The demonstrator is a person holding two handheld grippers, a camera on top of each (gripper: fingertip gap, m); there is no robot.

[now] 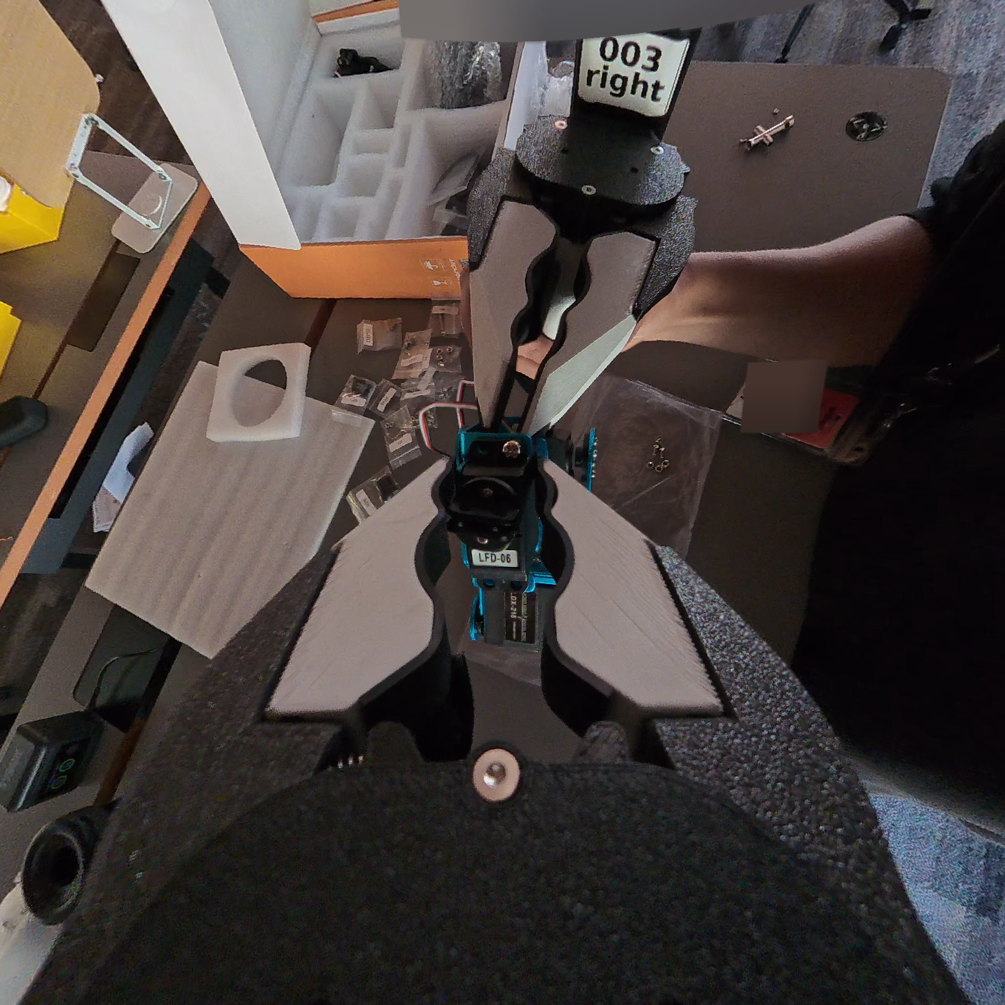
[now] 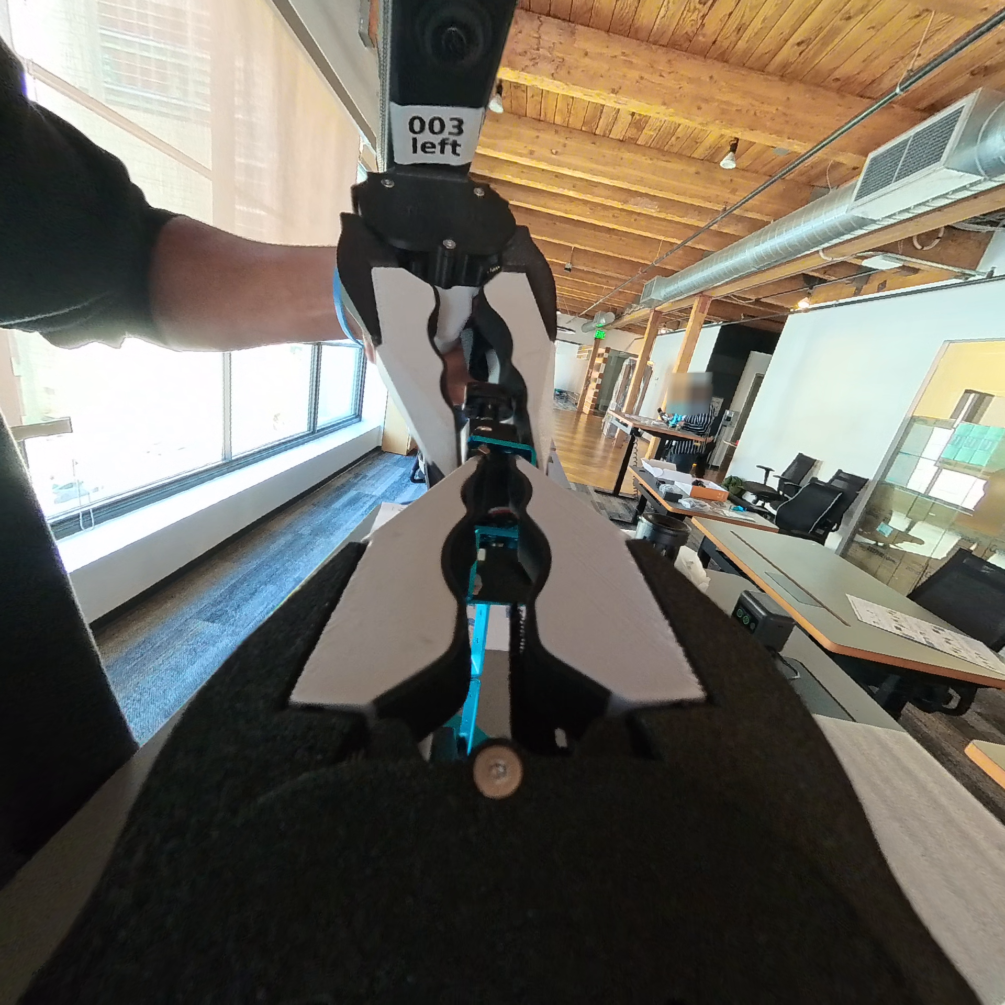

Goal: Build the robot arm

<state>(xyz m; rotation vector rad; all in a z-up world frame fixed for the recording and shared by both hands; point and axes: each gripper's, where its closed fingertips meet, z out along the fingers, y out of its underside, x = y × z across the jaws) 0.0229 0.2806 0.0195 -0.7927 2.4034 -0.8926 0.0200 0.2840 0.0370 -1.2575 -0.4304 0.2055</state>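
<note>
Left wrist view, left to right. A white foam sheet [image 1: 228, 522] lies at 9 o'clock, a foam block with a round hole [image 1: 261, 397] upon it. Small parts bags [image 1: 402, 375] are scattered just past it; a foam-lined box [image 1: 353, 152] stands at 11 o'clock. At centre, the left gripper [image 1: 492, 484] is clamped narrow on a blue-and-black servo assembly [image 1: 497, 549]. The right gripper [image 1: 506, 424] meets it from 12 o'clock, tips nearly together on the assembly's far end. Loose screws [image 1: 657, 456] lie at 3 o'clock.

Right wrist view: the right gripper [image 2: 497, 467] grips the assembly [image 2: 492, 565], with the left gripper [image 2: 489, 419] opposite.
</note>
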